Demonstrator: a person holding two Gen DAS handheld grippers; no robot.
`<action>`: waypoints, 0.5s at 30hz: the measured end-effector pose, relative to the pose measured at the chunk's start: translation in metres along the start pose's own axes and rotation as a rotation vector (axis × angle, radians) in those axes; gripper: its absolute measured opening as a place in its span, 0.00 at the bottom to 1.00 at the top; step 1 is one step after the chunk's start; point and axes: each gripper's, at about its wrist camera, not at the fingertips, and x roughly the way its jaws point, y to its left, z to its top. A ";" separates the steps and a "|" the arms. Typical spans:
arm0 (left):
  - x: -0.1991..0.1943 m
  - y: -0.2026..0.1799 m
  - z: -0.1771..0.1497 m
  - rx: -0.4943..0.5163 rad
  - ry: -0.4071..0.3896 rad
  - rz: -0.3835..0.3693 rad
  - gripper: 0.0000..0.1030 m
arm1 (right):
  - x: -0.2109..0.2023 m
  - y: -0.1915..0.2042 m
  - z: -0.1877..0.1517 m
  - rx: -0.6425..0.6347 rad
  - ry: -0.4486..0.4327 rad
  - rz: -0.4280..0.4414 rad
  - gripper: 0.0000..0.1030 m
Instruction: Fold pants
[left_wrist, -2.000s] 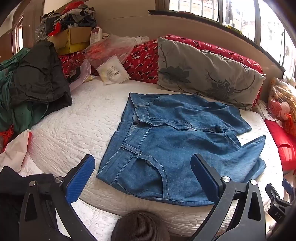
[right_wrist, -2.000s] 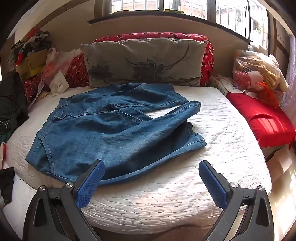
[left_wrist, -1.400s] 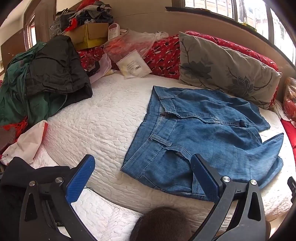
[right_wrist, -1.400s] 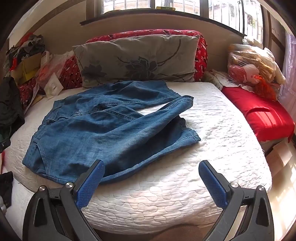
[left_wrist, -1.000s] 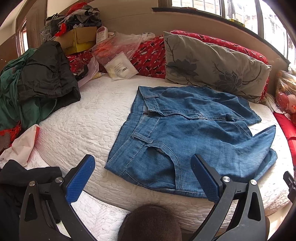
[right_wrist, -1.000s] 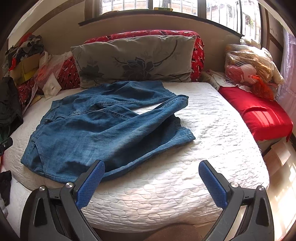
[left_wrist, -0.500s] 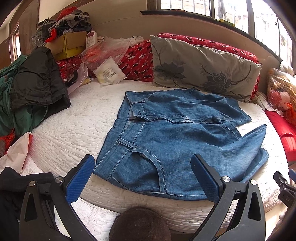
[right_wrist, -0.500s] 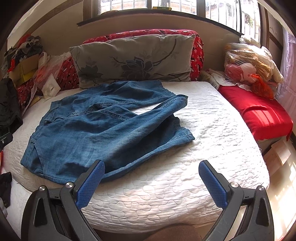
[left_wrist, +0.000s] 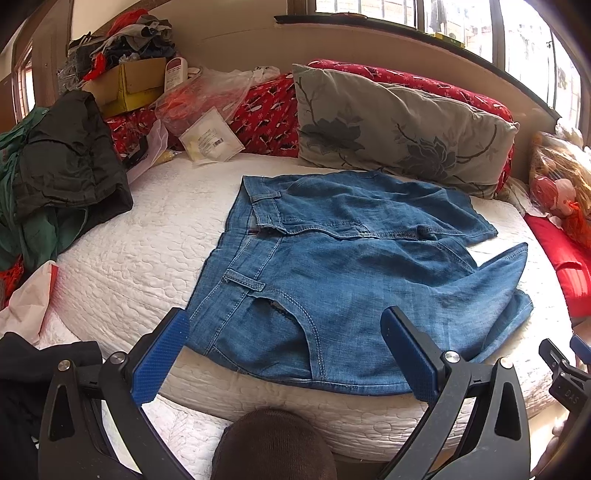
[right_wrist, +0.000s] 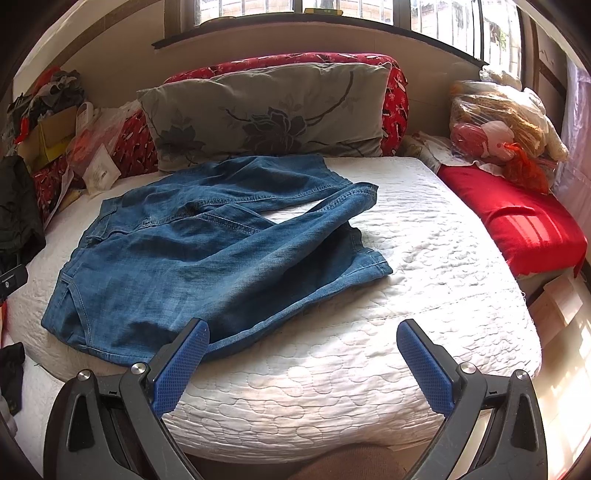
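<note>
Since half a second ago little has changed: both views have shifted only slightly, and the jeans (left_wrist: 354, 273) lie as they did on the white mattress (left_wrist: 140, 254), in front of the grey pillow (left_wrist: 402, 129). The left gripper (left_wrist: 291, 354) and right gripper (right_wrist: 303, 363) both hang spread wide over the near edge, holding nothing (the right one's left pad sits just over the denim's edge, contact unclear). The jeans are blue, waistband to the left, legs doubled back short, one cuff lapped crookedly over the other at the right.
</note>
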 end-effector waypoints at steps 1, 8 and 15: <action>0.000 0.000 0.000 0.000 0.000 0.000 1.00 | 0.000 0.000 0.000 0.000 0.003 0.000 0.99; 0.002 -0.002 -0.001 0.001 0.011 -0.006 1.00 | 0.002 0.001 -0.001 0.003 0.016 0.005 0.99; 0.007 -0.003 0.001 0.003 0.022 -0.006 1.00 | 0.005 0.000 0.001 0.009 0.023 0.005 0.99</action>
